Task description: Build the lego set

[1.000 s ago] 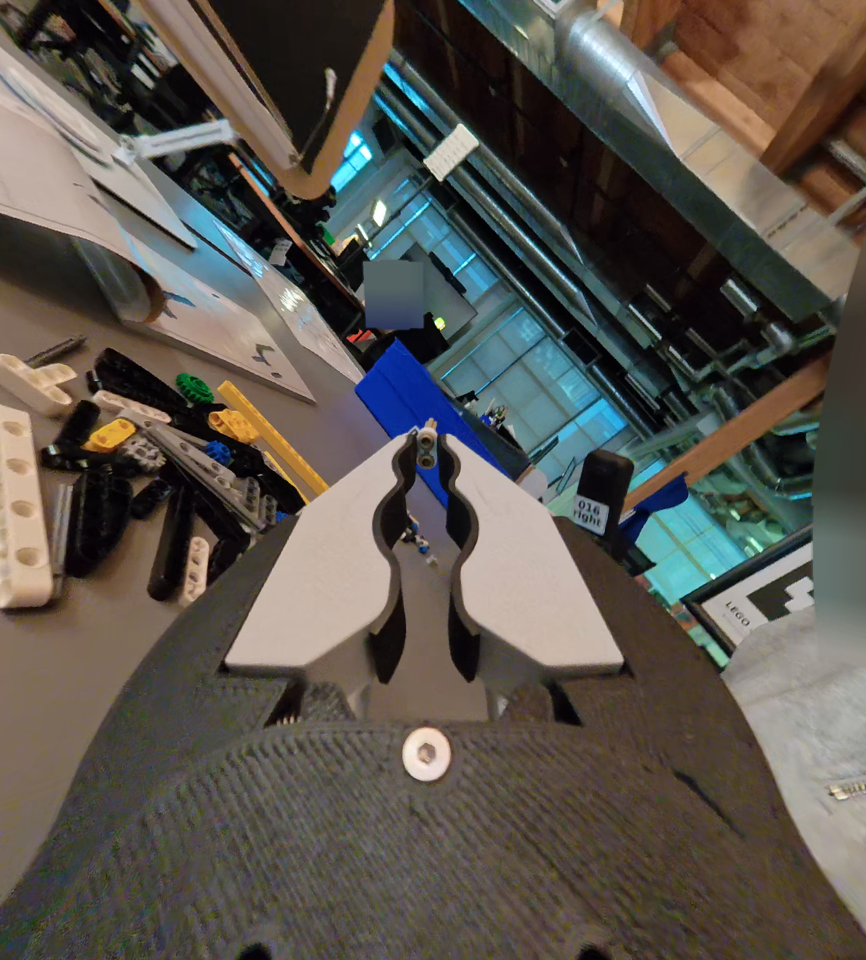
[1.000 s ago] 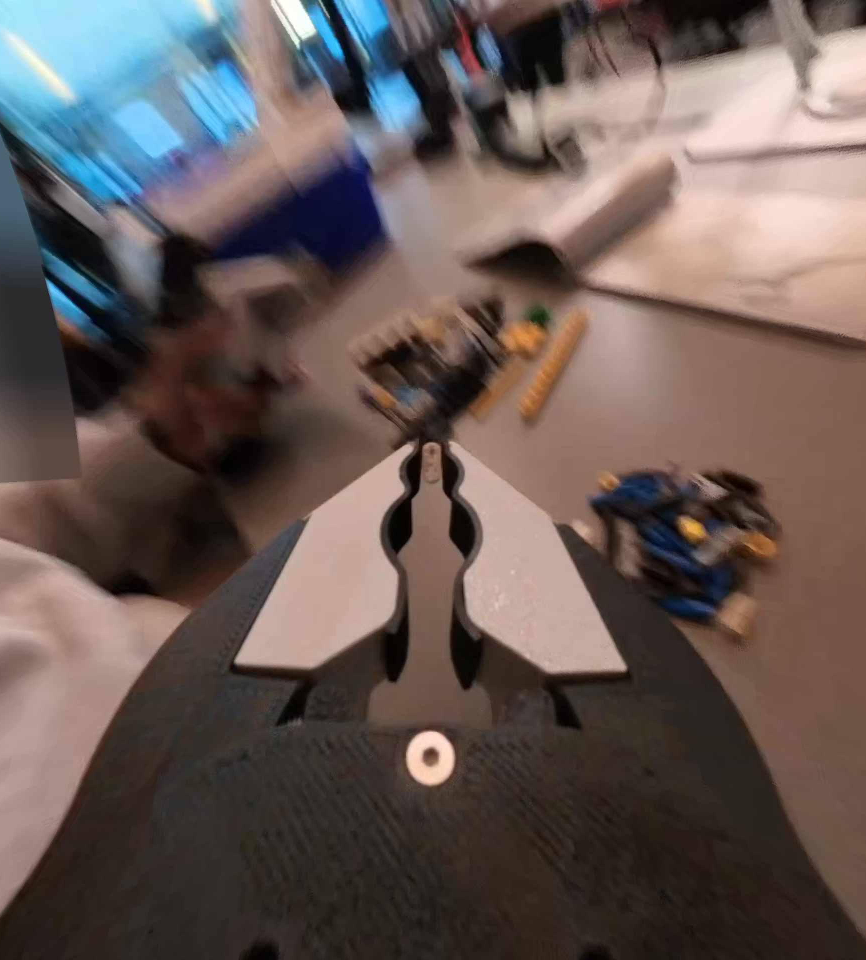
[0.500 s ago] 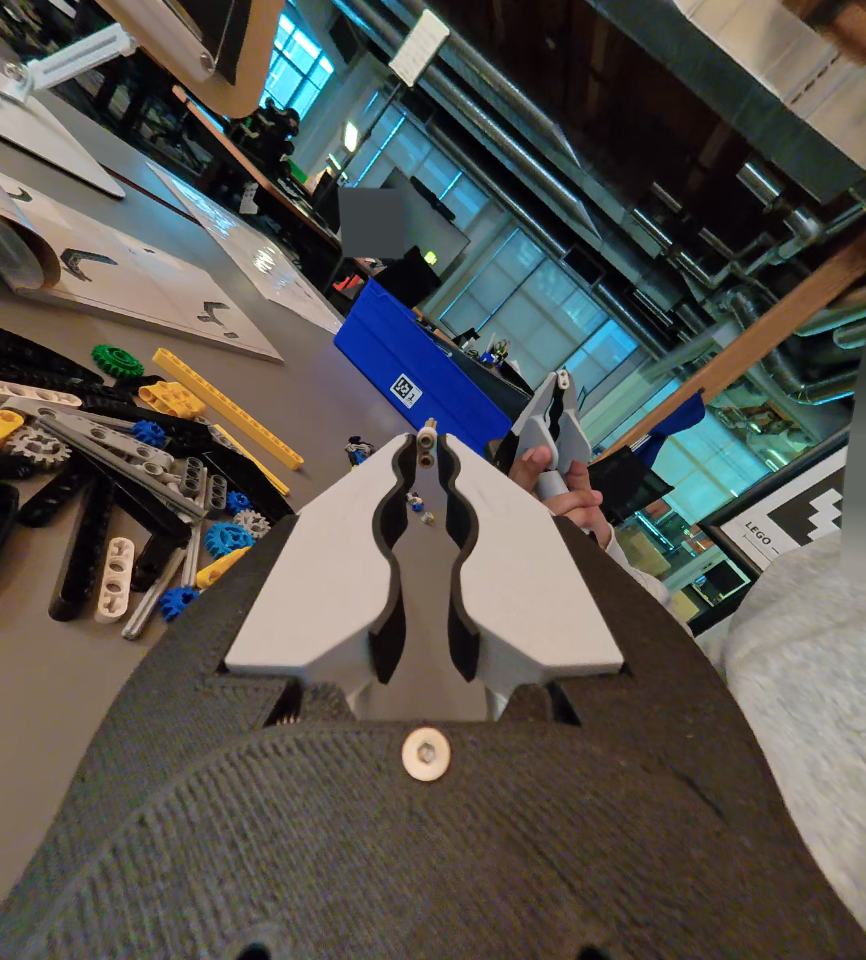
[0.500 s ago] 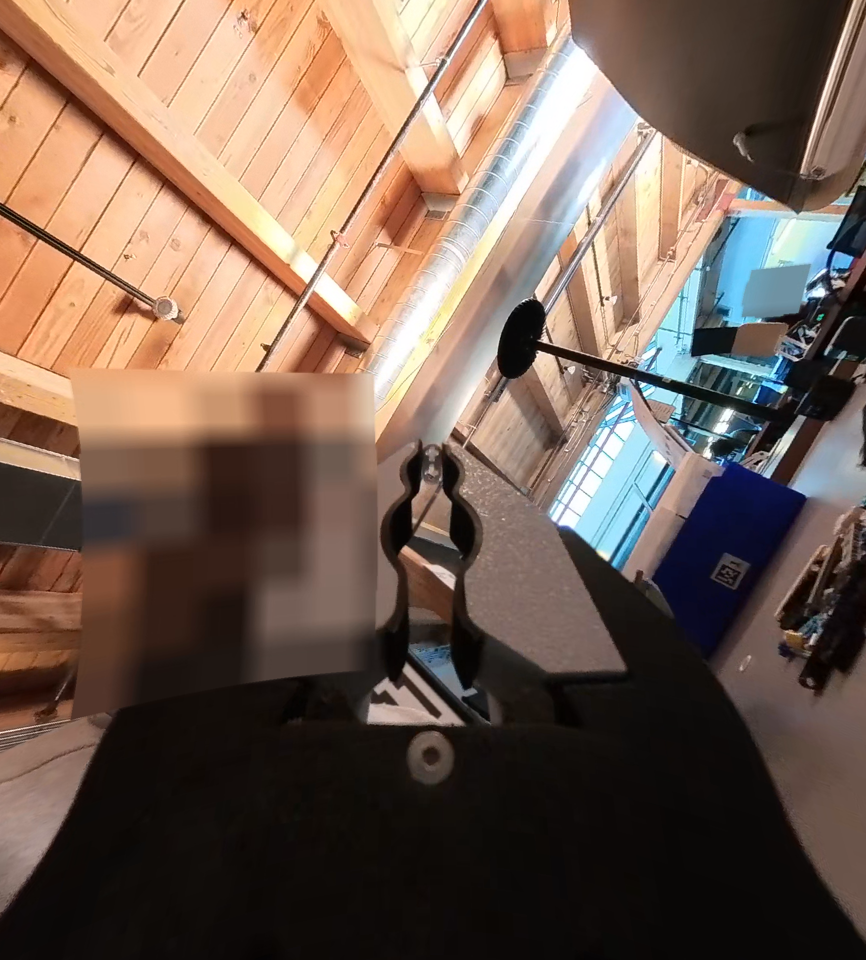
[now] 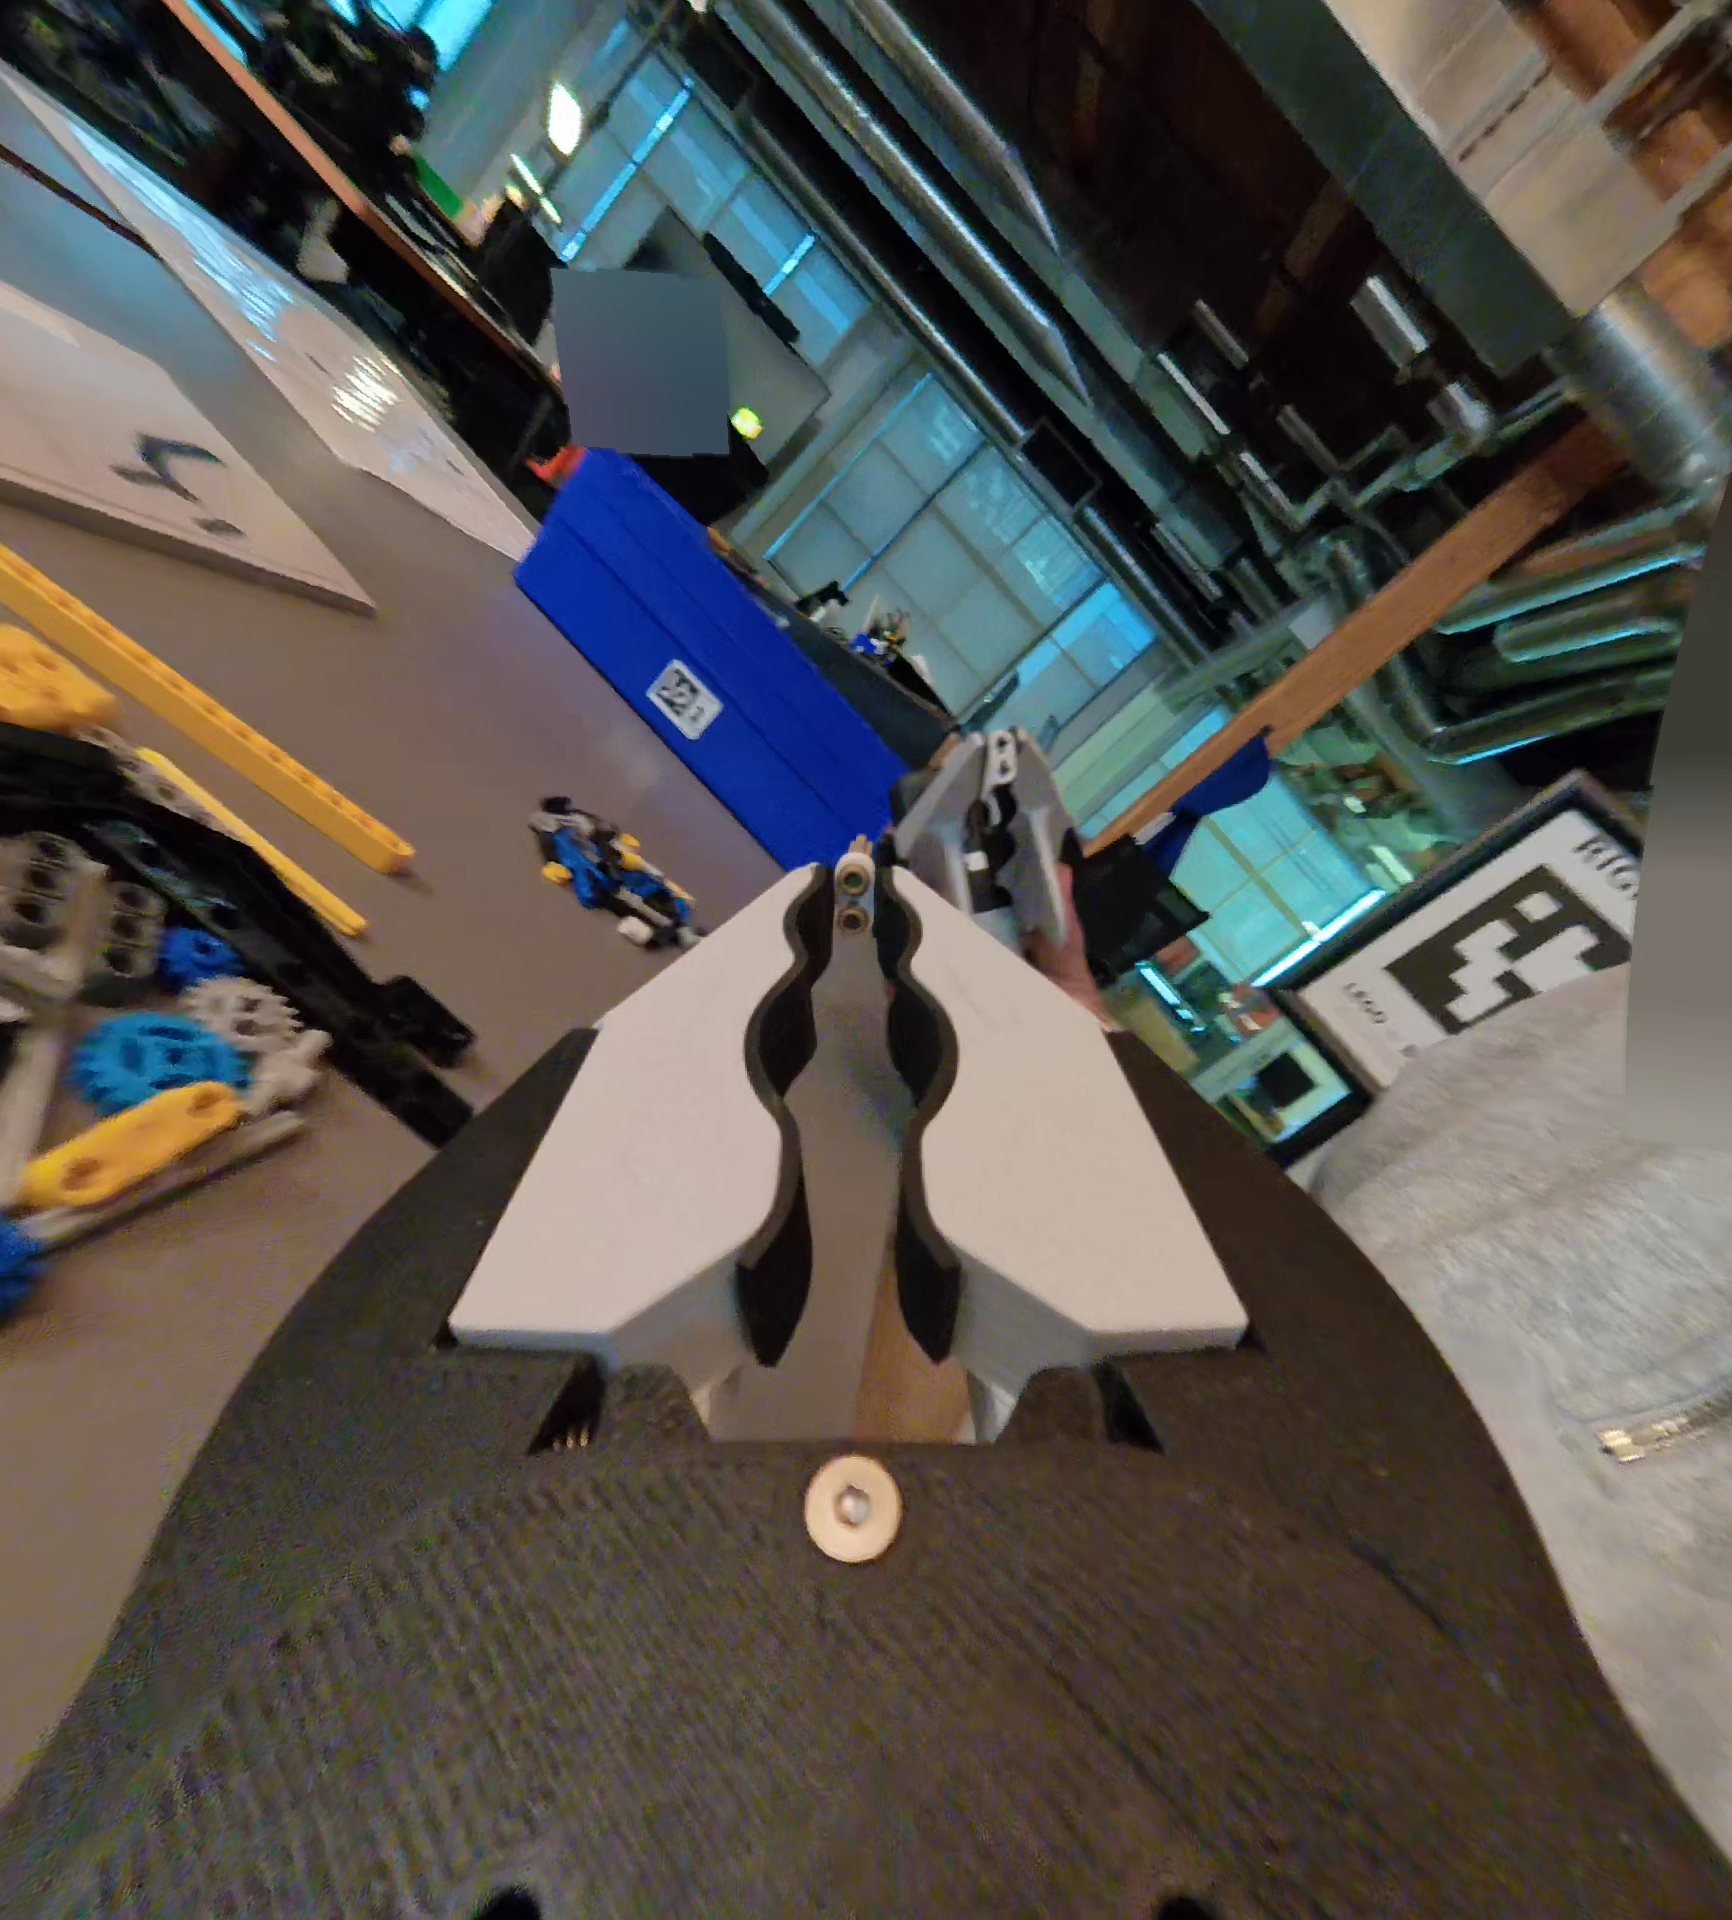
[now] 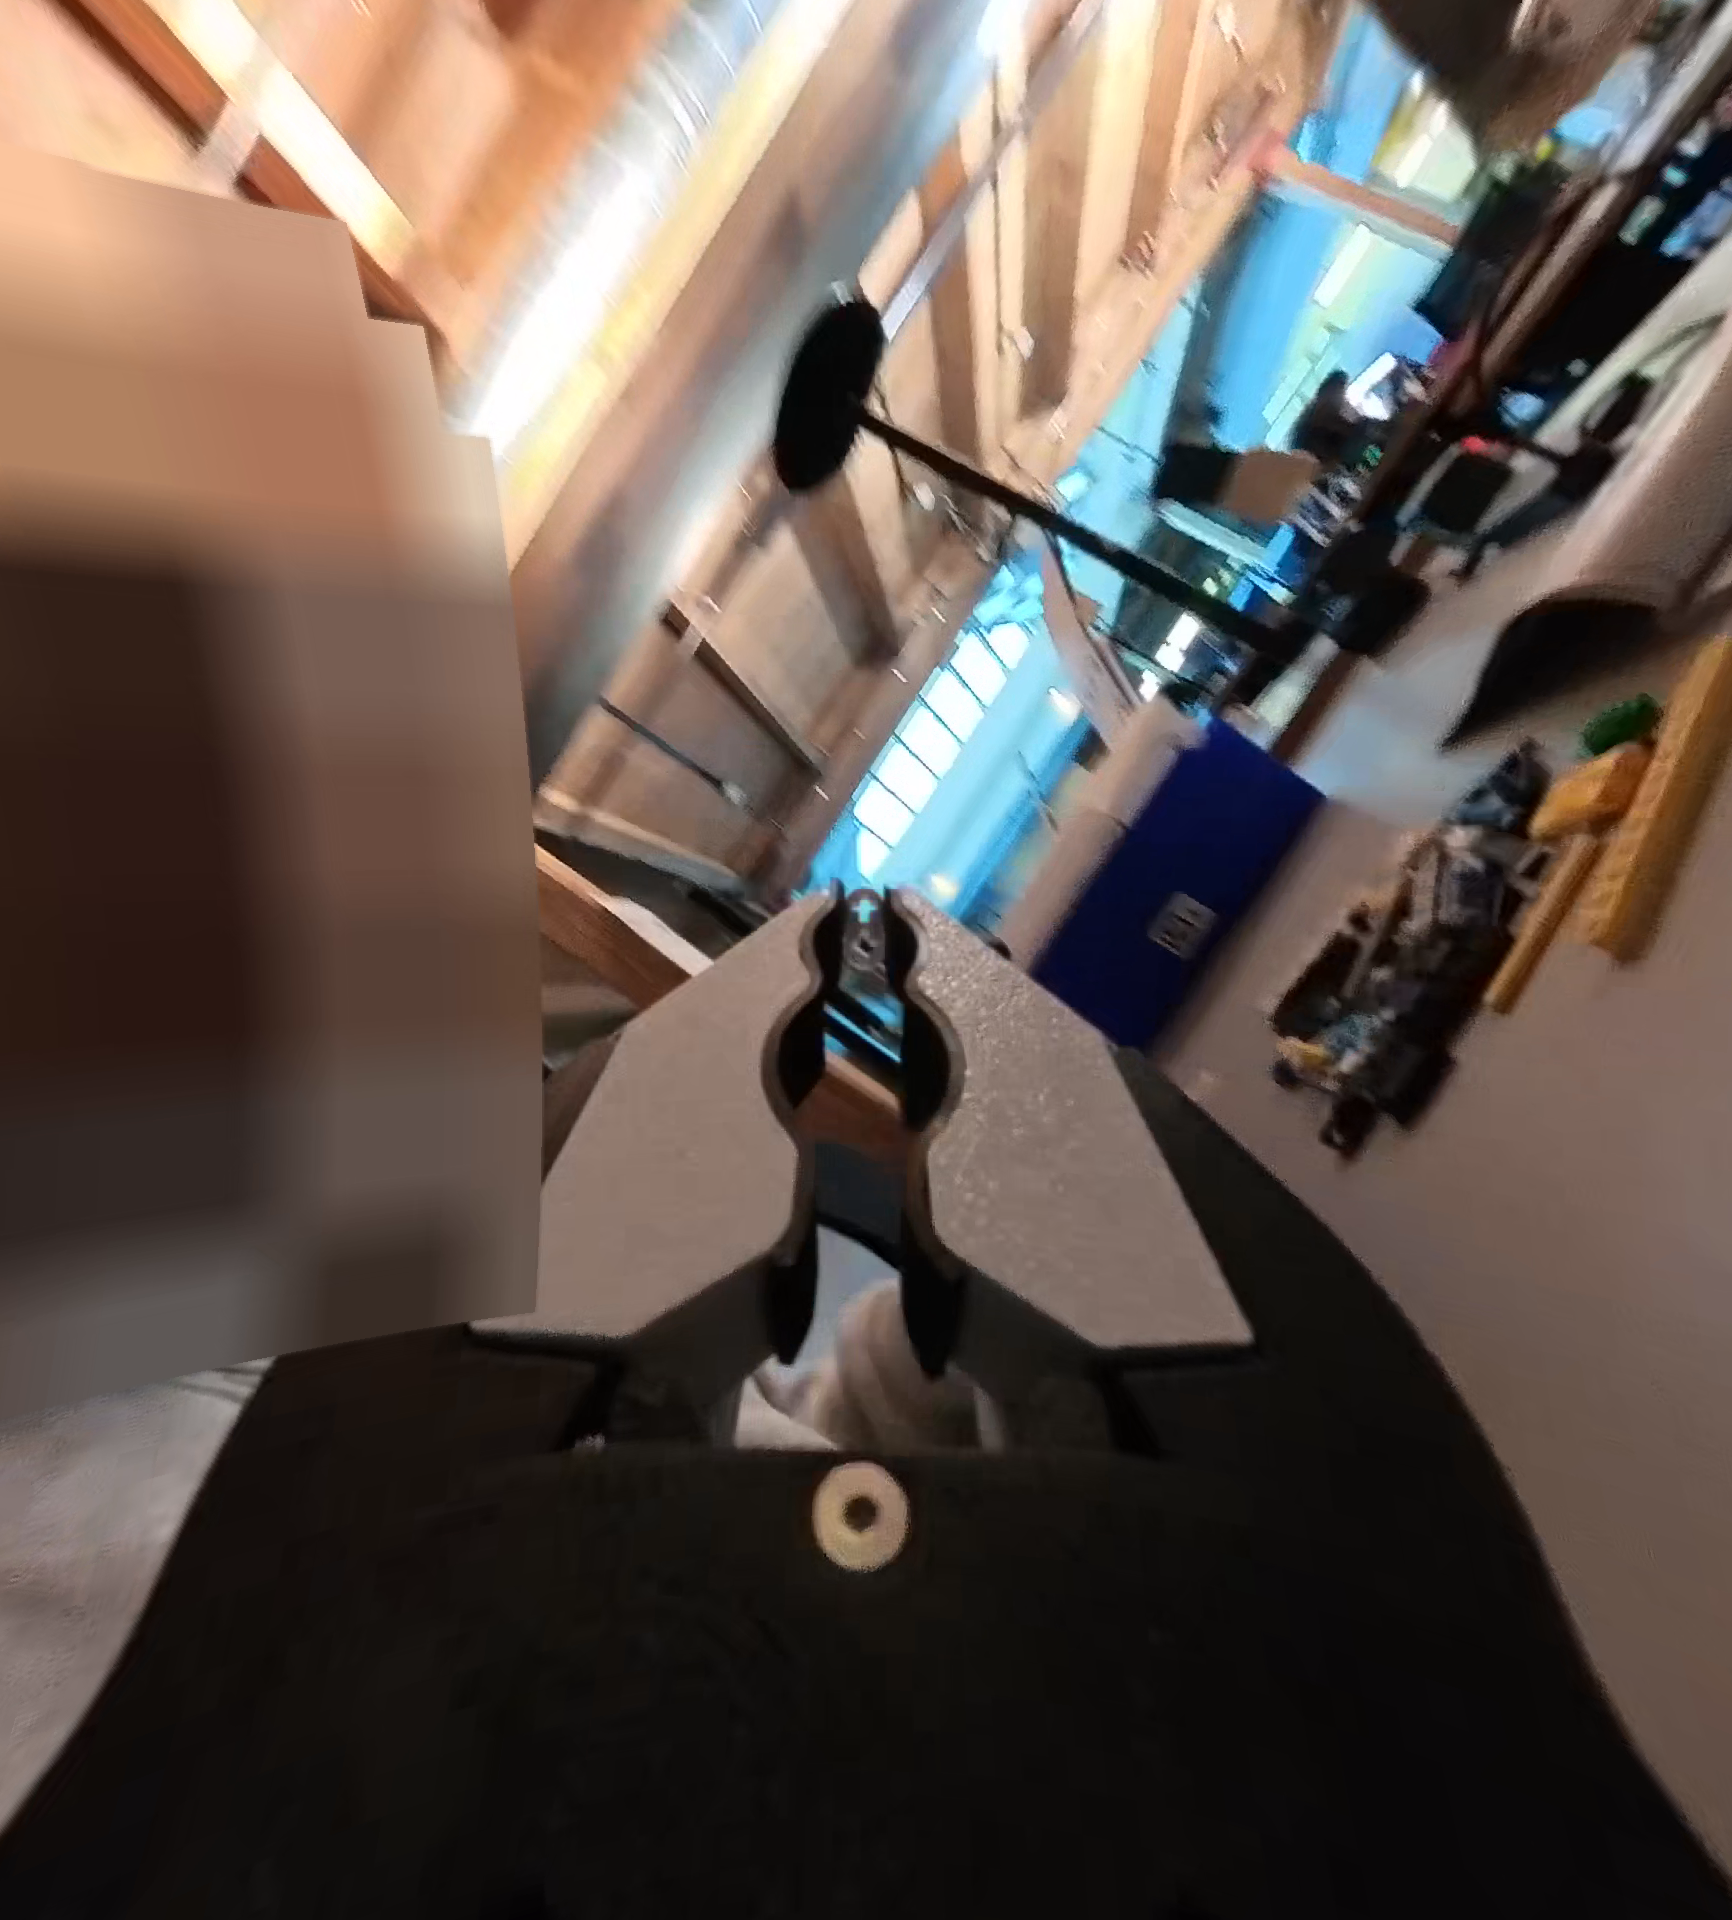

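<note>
The grey counter [image 5: 529, 665] carries a pile of loose lego pieces [image 5: 93, 935] at left and a small blue partly built model [image 5: 613, 873] (well apart from it). The left claw [image 5: 854, 902] is clenched on a small grey two-hole connector [image 5: 853, 896], lifted above the counter; the right claw [image 6: 867, 914] grips a tiny pale piece [image 6: 864, 935], too blurred to identify.

Matt grey tabletop [image 5: 488, 707] carries a heap of loose plastic pieces [image 5: 93, 935]: glossy black beams, a smooth yellow beam [image 5: 176, 707] and toothed blue gears [image 5: 155, 1055]. The left gripper [image 5: 854, 902] shows matt light-grey plastic fingers [image 5: 675, 1132] with smooth black wavy liners, set in a rough, ribbed black body fixed by a shiny metal screw [image 5: 851, 1507]; it pinches a small pale-grey plastic piece [image 5: 854, 883]. A fuzzy grey cloth sleeve [image 5: 1527, 1299] bears a metal zip. Beyond stand a smooth blue plastic bin [image 5: 706, 686], glossy paper sheets [image 5: 62, 436], wooden beams and dull metal ducting. The right gripper [image 6: 864, 925] has speckled, grainy grey fingers [image 6: 1038, 1143].
</note>
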A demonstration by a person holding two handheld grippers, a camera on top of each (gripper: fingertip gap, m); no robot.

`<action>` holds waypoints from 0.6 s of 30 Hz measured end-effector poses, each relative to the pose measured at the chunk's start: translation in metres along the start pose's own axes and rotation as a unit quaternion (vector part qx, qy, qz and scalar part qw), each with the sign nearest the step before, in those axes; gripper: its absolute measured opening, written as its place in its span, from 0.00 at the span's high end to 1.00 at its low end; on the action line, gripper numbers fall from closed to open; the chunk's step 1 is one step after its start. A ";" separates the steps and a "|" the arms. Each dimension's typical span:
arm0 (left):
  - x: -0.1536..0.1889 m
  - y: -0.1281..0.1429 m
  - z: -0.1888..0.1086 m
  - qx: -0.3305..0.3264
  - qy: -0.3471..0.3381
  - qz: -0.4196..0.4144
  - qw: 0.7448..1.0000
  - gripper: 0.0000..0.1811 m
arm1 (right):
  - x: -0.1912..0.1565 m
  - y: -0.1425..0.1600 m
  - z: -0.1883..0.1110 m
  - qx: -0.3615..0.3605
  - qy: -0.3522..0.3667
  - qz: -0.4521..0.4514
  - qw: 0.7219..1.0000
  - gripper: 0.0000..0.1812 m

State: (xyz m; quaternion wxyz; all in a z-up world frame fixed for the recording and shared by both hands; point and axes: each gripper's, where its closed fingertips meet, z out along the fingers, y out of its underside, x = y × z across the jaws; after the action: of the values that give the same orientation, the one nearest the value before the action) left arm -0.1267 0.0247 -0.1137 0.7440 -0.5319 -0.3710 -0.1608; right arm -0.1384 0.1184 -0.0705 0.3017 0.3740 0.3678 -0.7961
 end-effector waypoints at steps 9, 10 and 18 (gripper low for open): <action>0.010 0.009 0.010 0.008 0.037 -0.081 0.996 0.96 | 0.034 0.047 0.025 -0.078 0.106 -0.038 0.991 0.98; 0.011 0.010 0.010 0.007 0.040 -0.084 0.996 0.96 | 0.035 0.047 0.025 -0.075 0.106 -0.033 0.991 0.98; 0.012 0.009 0.011 0.033 0.048 -0.122 0.991 0.96 | 0.034 0.052 0.032 -0.057 0.082 -0.018 0.995 0.98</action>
State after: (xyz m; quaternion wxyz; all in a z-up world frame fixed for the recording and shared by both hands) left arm -0.1167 0.0405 -0.1094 0.7525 -0.4497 -0.4025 -0.2635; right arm -0.1295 0.0569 -0.1021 0.2774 0.4133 0.4428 -0.7458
